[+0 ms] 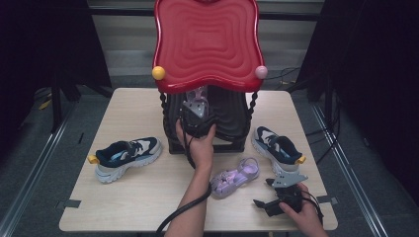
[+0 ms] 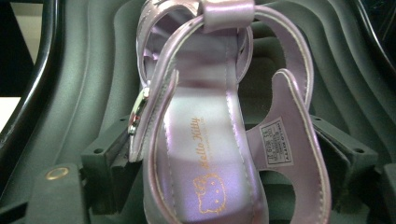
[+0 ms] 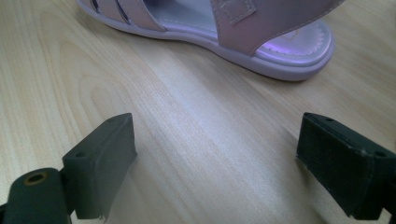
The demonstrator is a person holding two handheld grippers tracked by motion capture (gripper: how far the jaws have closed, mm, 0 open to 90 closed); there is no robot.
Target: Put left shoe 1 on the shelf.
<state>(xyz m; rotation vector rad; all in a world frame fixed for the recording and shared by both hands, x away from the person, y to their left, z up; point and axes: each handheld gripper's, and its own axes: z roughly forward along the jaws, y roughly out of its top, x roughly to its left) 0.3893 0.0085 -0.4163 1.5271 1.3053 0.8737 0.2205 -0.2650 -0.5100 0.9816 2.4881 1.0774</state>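
The left tongs (image 1: 196, 116) reach under the red-topped rack (image 1: 207, 44) at the far middle of the bench (image 1: 138, 197), with a lilac sandal (image 2: 210, 135) between the jaws. In the left gripper view the jaws stand just off the sandal's sides rather than pressing on it, and the sandal lies on the rack's dark ribbed shelf (image 2: 84, 70), toe pointing away. It looks as if this sandal is being let go onto the shelf, laid flat so that it will rest there unaided. The right tongs (image 1: 269, 195) wait at the near right of the bench with jaws wide apart and nothing between them, aimed at the second lilac sandal (image 1: 234, 177), which lies on the wood just beside them; in the right gripper view its heel end (image 3: 289, 51) sits a little beyond the jaws, likely lined up for the next pick. Farther out, a navy and white trainer (image 1: 127, 155) lies at the left and its mate (image 1: 276, 145) at the right, both on the bench.
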